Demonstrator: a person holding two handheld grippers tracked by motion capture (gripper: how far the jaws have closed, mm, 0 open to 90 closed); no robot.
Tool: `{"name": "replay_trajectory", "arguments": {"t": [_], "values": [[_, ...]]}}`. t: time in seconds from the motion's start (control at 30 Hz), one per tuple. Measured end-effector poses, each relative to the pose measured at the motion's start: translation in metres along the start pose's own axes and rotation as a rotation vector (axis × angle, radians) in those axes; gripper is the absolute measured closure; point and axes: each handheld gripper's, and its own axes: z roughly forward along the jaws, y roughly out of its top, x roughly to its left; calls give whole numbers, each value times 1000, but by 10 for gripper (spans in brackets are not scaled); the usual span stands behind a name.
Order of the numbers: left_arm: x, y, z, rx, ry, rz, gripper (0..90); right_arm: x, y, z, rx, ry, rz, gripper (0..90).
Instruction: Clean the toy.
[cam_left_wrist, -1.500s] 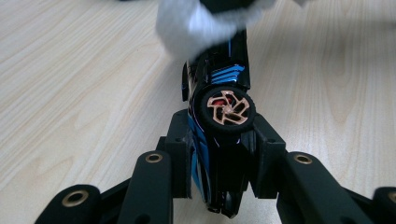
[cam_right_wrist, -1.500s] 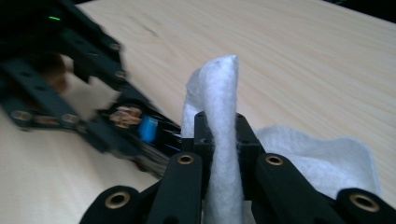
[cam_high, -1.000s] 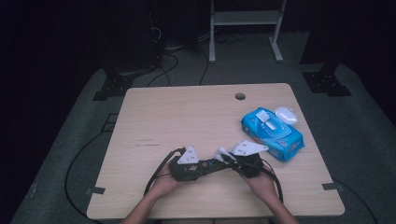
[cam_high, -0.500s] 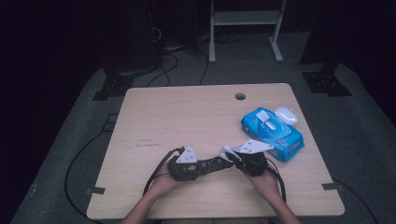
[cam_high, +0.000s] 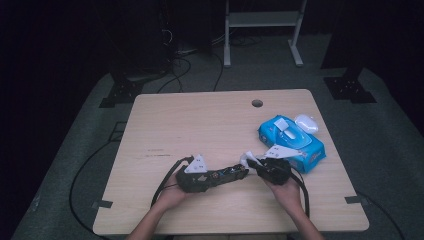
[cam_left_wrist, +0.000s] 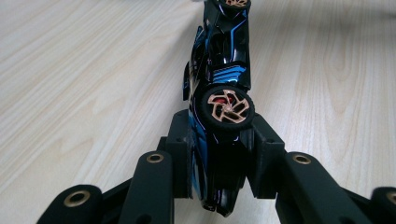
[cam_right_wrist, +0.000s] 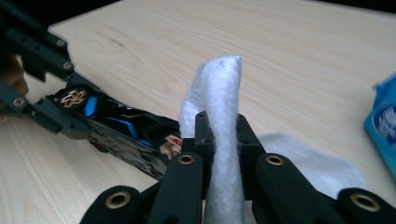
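Note:
A black toy car (cam_left_wrist: 219, 88) with blue stripes and copper wheels lies on its side, and my left gripper (cam_left_wrist: 219, 158) is shut on its rear end. In the high view the toy car (cam_high: 227, 175) points right from the left gripper (cam_high: 220, 176) toward the right gripper (cam_high: 252, 162). My right gripper (cam_right_wrist: 219, 140) is shut on a folded white wipe (cam_right_wrist: 219, 107), which stands up between the jaws right beside the car's front end (cam_right_wrist: 135, 135). The wipe (cam_high: 247, 158) shows as a white tuft at the car's tip.
A blue pack of wet wipes (cam_high: 290, 142) with its white lid flipped open lies on the right of the wooden table (cam_high: 200, 120), just behind the right gripper. A small white oval object (cam_high: 306, 122) sits beside it. A cable hole (cam_high: 257, 103) is near the far edge.
The right gripper with the wipe has drifted slightly left and down toward the car's front end. The left gripper and car have stayed put.

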Motion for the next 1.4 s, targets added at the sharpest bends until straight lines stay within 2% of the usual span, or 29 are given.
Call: {"name": "replay_trajectory", "arguments": {"t": [0.1, 0.17, 0.23, 0.3, 0.33, 0.47, 0.5, 0.57, 0.63, 0.7, 0.77, 0.9, 0.97, 1.03, 1.13, 1.23, 1.3, 1.33, 1.4], "values": [[1, 0, 1, 10, 0, 3, 663, 3, -2, 3, 2, 21, -2, 834], [1, 0, 2, 6, -4, -15, 645, 8, -2, 6, 2, 15, -19, 834], [2, 4, 1, -8, -28, -33, 555, 9, -1, 7, 1, 31, -18, 834], [3, 7, 1, -4, -17, -42, 474, 13, -1, 9, 3, 43, -21, 834], [3, 7, 1, -4, -18, -43, 469, 16, -1, 10, 4, 47, -24, 833], [3, 6, 5, 30, -20, -48, 464, 21, -1, 11, 2, 84, -36, 833], [3, 6, 6, 61, -18, -32, 471, 22, -2, 12, 1, 99, -33, 833], [1, 5, 7, 78, -7, -17, 523, 21, -2, 14, 0, 98, -35, 833], [1, 5, 6, 79, -3, -2, 561, 19, -3, 14, 5, 78, -17, 832], [2, 5, 7, 79, -7, -6, 561, 19, -4, 15, 1, 79, -11, 832], [2, 4, 9, 85, -3, -5, 560, 23, -4, 16, -3, 64, -26, 833], [1, 5, 7, 101, 2, 9, 565, 26, -2, 16, -13, 86, -36, 832], [0, 5, 5, 106, 3, 19, 567, 24, -3, 15, -13, 94, -21, 832], [1, 4, 2, 107, 6, 25, 573, 19, -5, 15, -13, 81, -6, 833], [3, 3, -3, 99, 2, 19, 584, 14, -6, 13, -23, 84, 28, 832], [5, 4, -4, 107, 0, 13, 584, 20, -5, 14, -33, 113, 19, 832], [5, 5, -2, 108, -1, -2, 573, 22, -6, 17, -31, 111, 6, 832], [5, 7, -2, 110, -1, 0, 557, 20, -7, 19, -26, 126, 20, 832], [4, 9, 1, 121, 4, 3, 528, 14, -11, 21, -11, 113, 41, 832]]}}
